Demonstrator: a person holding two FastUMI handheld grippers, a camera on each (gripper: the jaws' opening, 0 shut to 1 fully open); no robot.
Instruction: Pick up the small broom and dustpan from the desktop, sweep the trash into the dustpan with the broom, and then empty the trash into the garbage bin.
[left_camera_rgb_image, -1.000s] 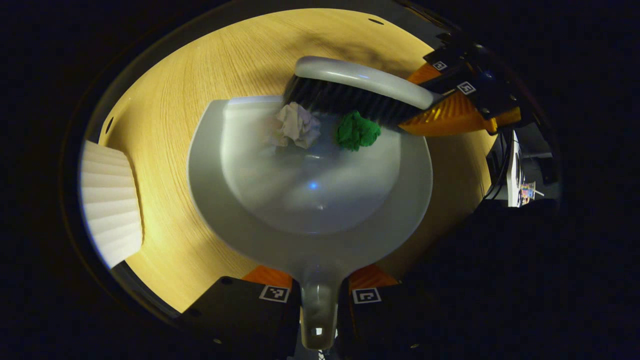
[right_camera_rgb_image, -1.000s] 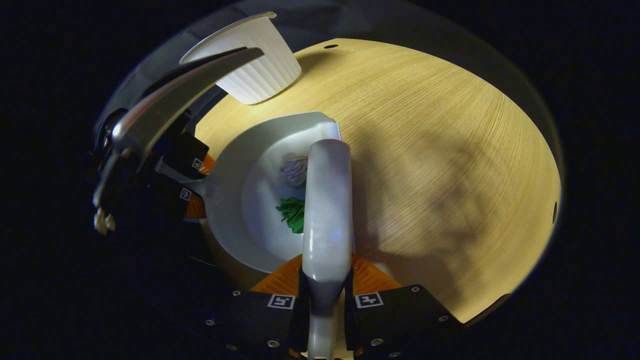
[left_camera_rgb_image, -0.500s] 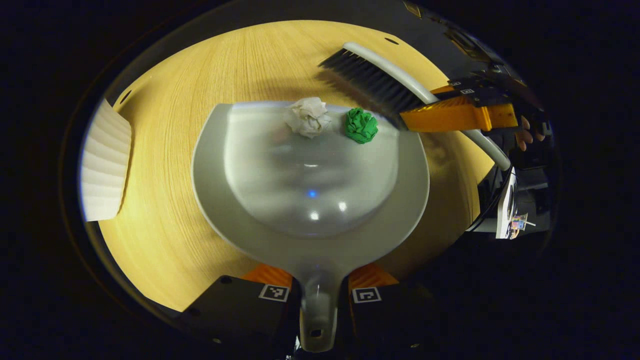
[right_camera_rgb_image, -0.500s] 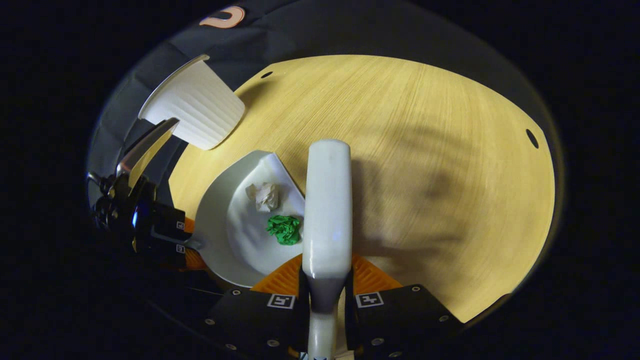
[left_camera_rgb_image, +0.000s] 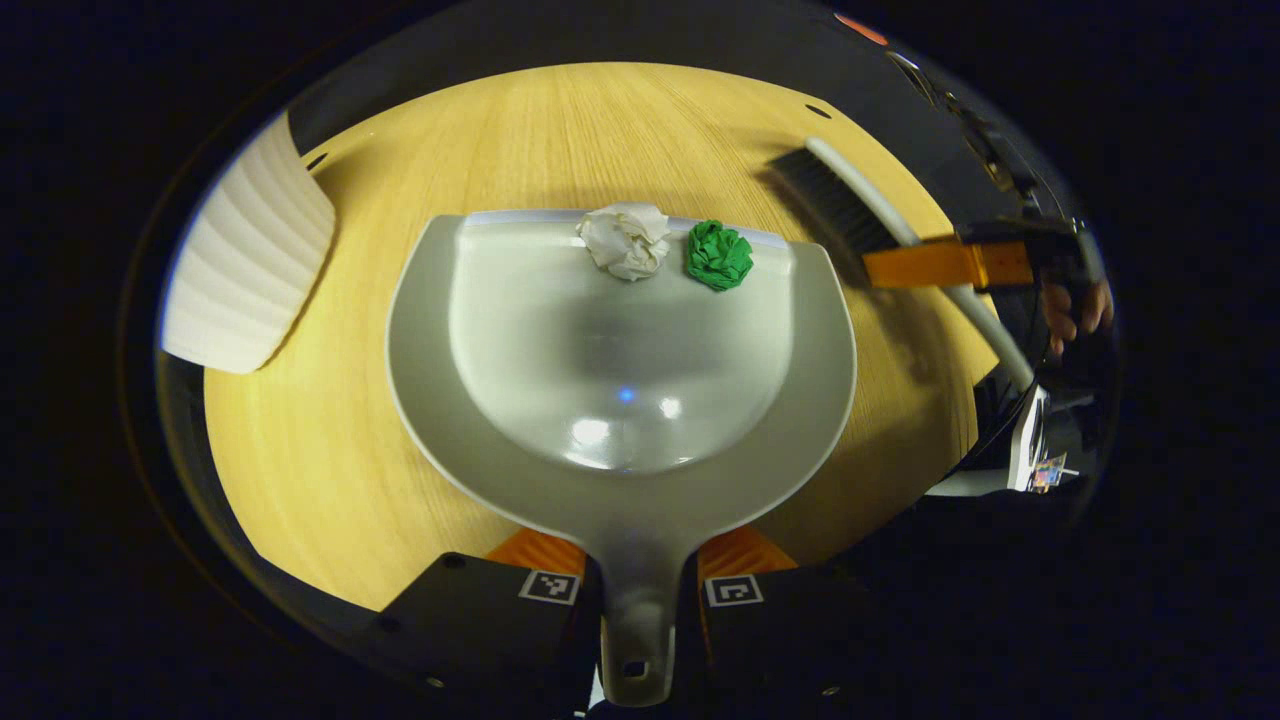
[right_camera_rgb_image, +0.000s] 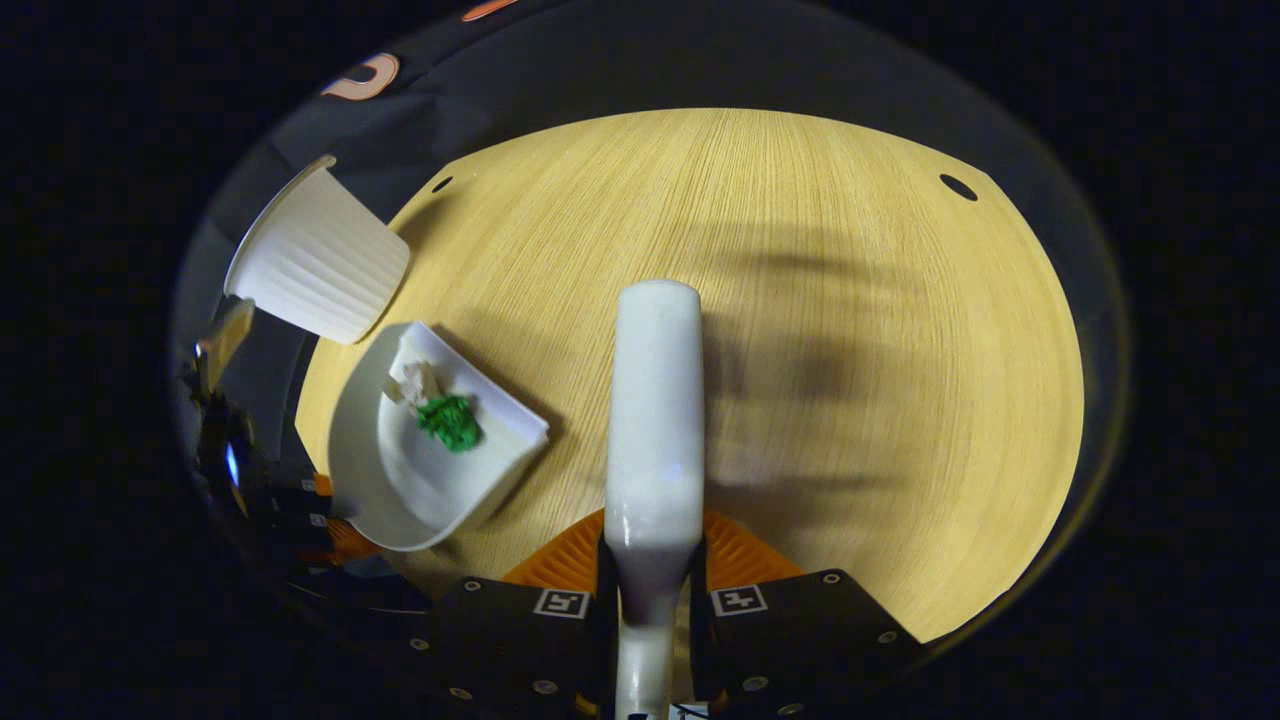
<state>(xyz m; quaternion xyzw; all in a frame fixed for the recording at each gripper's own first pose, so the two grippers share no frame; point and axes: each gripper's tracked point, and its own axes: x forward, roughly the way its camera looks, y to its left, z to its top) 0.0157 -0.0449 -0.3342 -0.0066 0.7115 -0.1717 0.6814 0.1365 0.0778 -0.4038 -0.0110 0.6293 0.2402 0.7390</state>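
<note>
broom (left_camera_rgb_image: 850, 205) has drawn off to frame right, clamped in right gripper (right_camera_rgb_image: 650, 590) | paper wads (left_camera_rgb_image: 625, 240) at dustpan (left_camera_rgb_image: 620, 400) lip, centre; left gripper (left_camera_rgb_image: 635, 590) clamps its handle | sweeping done; bin (left_camera_rgb_image: 245, 265) upper left is next

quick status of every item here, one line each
dustpan: handle clamped in left gripper, both wads inside
white paper wad: near dustpan's front lip
green paper wad: beside the white one
broom: held by right gripper, apart from dustpan
garbage bin: upright on desktop
</note>
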